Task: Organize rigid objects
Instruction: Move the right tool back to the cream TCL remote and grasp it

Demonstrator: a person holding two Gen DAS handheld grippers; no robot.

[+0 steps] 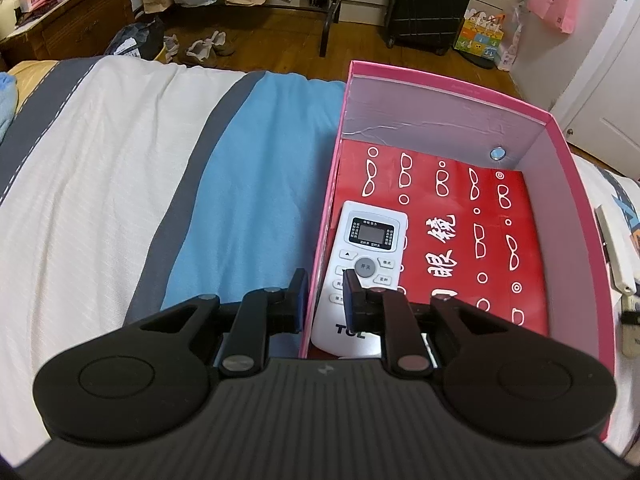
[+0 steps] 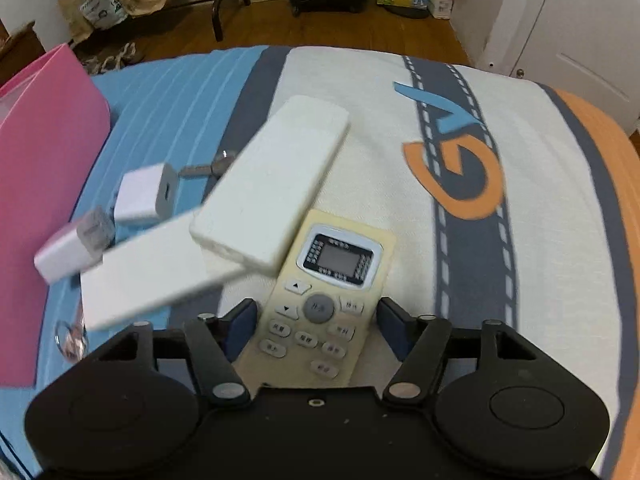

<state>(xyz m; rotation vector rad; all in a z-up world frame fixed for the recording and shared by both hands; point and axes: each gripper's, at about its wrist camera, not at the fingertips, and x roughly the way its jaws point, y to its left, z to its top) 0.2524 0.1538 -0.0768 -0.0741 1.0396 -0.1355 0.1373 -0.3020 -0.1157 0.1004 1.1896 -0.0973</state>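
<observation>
On the bed (image 1: 120, 152) sits a pink box (image 1: 576, 208), its floor lined with a red sheet (image 1: 500, 240) printed with white spectacles and the characters 眼镜. Inside, against the left wall, lies a white remote (image 1: 372, 240) marked TCL, its round grey button reading 开关. The left gripper (image 1: 326, 292) straddles that wall, one finger outside the box and one over the remote, jaws nearly closed; I cannot tell whether they pinch the wall. Outside the box, the right gripper (image 2: 316, 320) hangs open, its jaws to either side of a yellowed remote (image 2: 320, 304) without pressing it. Beside that lie two plain white remotes (image 2: 272, 184), face down and overlapping, and two white chargers (image 2: 140, 196), blurred
</observation>
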